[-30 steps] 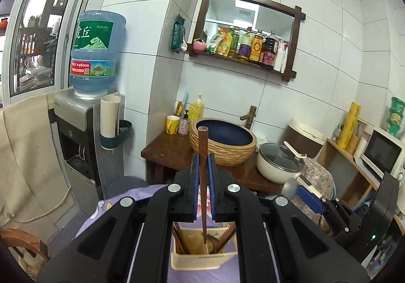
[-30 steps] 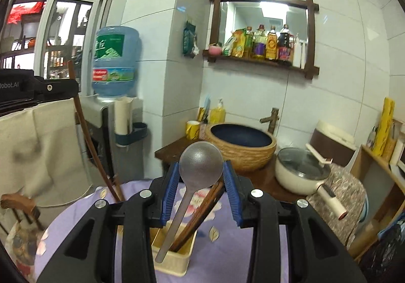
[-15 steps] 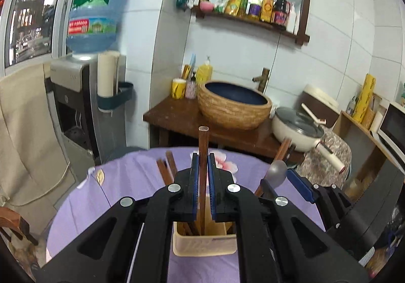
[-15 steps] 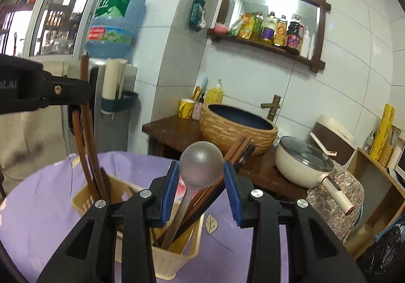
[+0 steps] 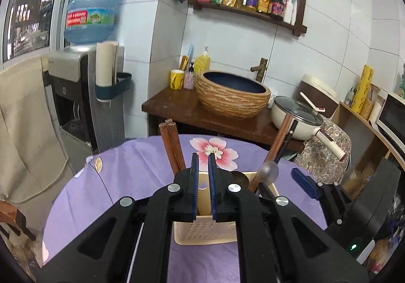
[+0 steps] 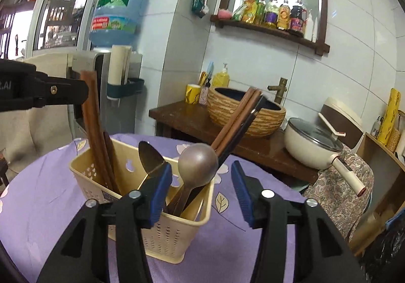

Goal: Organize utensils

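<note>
spoon [image 6: 197,164] upright in basket [image 6: 177,234], bowl up; both hand-held grippers [image 6: 200,191] [image 5: 202,186] spread, empty.

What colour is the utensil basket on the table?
Cream, with small perforations; the utensil basket shows best in the right wrist view.

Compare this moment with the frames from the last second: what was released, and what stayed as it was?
The left gripper let go of its brown chopstick, and its jaws now stand slightly apart and empty. The right gripper opened off the round metal spoon, now standing in the cream utensil basket. The basket stayed on the purple tablecloth.
</note>
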